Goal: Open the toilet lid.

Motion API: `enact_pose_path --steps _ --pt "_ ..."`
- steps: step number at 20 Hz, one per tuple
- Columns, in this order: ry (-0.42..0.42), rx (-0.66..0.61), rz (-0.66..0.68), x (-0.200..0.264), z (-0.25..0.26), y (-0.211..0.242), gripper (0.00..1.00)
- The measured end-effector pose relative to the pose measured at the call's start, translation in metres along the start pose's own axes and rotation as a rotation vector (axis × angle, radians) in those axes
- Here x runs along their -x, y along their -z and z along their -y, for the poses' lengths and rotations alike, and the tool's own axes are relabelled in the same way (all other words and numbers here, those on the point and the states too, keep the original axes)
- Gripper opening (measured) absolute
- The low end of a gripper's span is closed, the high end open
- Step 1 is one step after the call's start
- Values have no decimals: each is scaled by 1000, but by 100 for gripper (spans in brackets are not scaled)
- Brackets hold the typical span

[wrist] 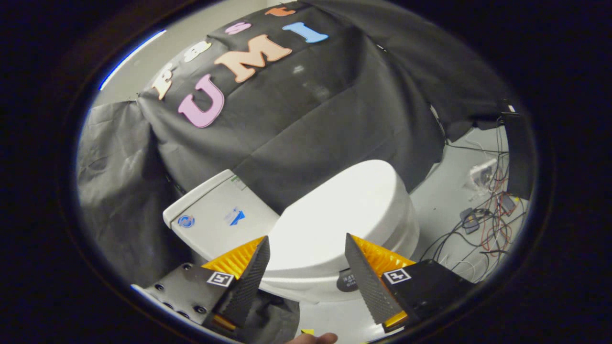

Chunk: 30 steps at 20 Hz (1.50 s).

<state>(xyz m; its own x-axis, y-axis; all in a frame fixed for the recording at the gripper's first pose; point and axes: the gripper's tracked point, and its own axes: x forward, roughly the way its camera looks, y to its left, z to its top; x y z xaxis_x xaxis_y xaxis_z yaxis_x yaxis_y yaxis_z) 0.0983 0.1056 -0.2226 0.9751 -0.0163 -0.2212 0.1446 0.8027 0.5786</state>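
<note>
A white toilet stands ahead of me with its lid (pixel 342 215) down flat over the bowl. The white tank (pixel 217 217) sits behind it, against the black cloth wall, with small stickers on its top. My gripper (pixel 307 241) hovers above the near side of the lid, open, its two fingers spread wide with nothing between them. The lid's near rim shows in the gap between the fingertips, and I cannot tell whether they touch it. A dark round badge (pixel 346 281) sits on the toilet's side just below that rim.
Black cloth (pixel 296 124) drapes behind and left of the toilet. On the pale floor (pixel 444 200) beyond the bowl lies a tangle of cables and small devices (pixel 483 224). A fingertip of a person's hand (pixel 313 338) shows beneath the fingers.
</note>
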Motion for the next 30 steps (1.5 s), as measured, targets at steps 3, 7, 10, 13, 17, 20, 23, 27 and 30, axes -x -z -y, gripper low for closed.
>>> enact_pose_path --steps 3,7,10,13,17,20,23,27,30 --pt "39 -66 -39 1 23 11 97" --pt "155 -189 -115 -4 62 37 97" --pt "192 -275 -200 -2 72 66 97" --pt "206 -447 -271 -5 78 93 88" --pt "123 -539 -251 -22 57 90 55" --pt "58 -646 -309 -18 43 97 36" --pt "24 -727 -272 -60 34 99 34" --pt "65 -619 -272 -40 33 98 2" --pt "113 -589 -266 -34 34 93 2"
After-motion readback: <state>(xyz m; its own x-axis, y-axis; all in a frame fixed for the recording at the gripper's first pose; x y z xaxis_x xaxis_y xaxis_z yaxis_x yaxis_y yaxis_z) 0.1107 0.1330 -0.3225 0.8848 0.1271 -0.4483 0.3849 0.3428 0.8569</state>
